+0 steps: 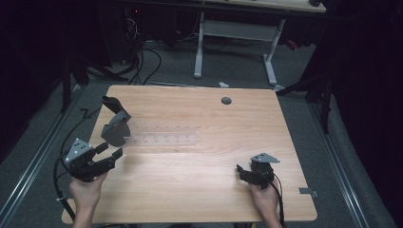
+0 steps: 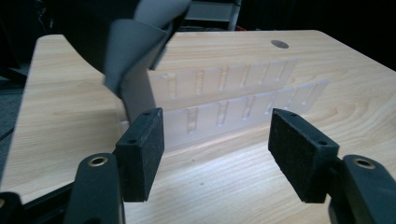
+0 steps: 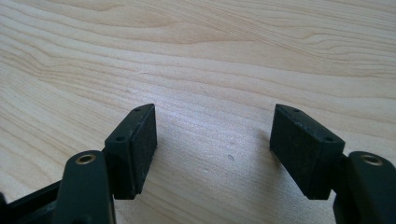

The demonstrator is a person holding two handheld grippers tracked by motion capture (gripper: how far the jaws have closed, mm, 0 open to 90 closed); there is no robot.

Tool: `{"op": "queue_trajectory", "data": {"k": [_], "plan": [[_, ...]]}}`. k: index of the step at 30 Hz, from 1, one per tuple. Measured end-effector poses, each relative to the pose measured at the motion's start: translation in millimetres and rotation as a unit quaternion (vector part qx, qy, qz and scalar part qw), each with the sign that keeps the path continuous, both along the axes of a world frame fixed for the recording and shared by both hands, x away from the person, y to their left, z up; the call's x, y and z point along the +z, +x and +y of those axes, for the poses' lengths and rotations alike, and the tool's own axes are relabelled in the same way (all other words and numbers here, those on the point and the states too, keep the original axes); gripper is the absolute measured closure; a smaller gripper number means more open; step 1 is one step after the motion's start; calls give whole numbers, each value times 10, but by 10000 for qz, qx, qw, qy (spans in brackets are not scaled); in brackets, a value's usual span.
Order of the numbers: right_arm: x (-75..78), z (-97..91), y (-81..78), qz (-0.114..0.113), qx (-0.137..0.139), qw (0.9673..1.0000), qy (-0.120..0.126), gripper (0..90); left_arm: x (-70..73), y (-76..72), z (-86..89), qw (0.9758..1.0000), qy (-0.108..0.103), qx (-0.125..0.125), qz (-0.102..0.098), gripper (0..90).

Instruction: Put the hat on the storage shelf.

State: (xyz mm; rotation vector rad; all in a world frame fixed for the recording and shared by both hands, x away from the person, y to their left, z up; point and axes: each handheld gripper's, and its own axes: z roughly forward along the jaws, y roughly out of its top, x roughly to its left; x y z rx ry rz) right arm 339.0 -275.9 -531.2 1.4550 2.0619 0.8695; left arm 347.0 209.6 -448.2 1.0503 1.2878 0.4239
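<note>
The left claw [image 2: 215, 149] stands open and empty, aimed at the clear slotted rack [image 2: 243, 100] lying just ahead on the counter [image 1: 199, 185], a grey scoop-like piece [image 2: 135, 60], perhaps plastic, beside it. The right claw [image 3: 215, 149] rests open. A careless approach could knock the grey piece or shove the light rack away.

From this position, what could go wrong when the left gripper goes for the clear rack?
1. The clear rack is nearly see-through against the table, so its edges are hard to judge and the open left gripper may miss them.
2. The grey scoop stands right at the rack's left end; a reach there might knock it over.
3. The right gripper is open and far from the rack, so nothing steadies the rack if it is pushed.
</note>
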Motion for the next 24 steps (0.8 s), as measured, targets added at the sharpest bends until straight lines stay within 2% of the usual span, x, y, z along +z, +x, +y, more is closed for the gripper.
{"op": "queue_trajectory", "data": {"k": [6,11,17,24], "plan": [[0,3,1,3,-11,10000,5,322,-61,-50,-88,9999,-15,-131,84,365],[1,4,1,6,-17,10000,7,322,-158,-68,-269,9992,36,-370,164,365],[1,6,1,7,-27,10000,9,322,-230,-45,-439,9978,-5,-618,251,365],[1,7,1,7,-30,10000,9,322,-288,-7,-574,9964,47,-785,321,367]]}}
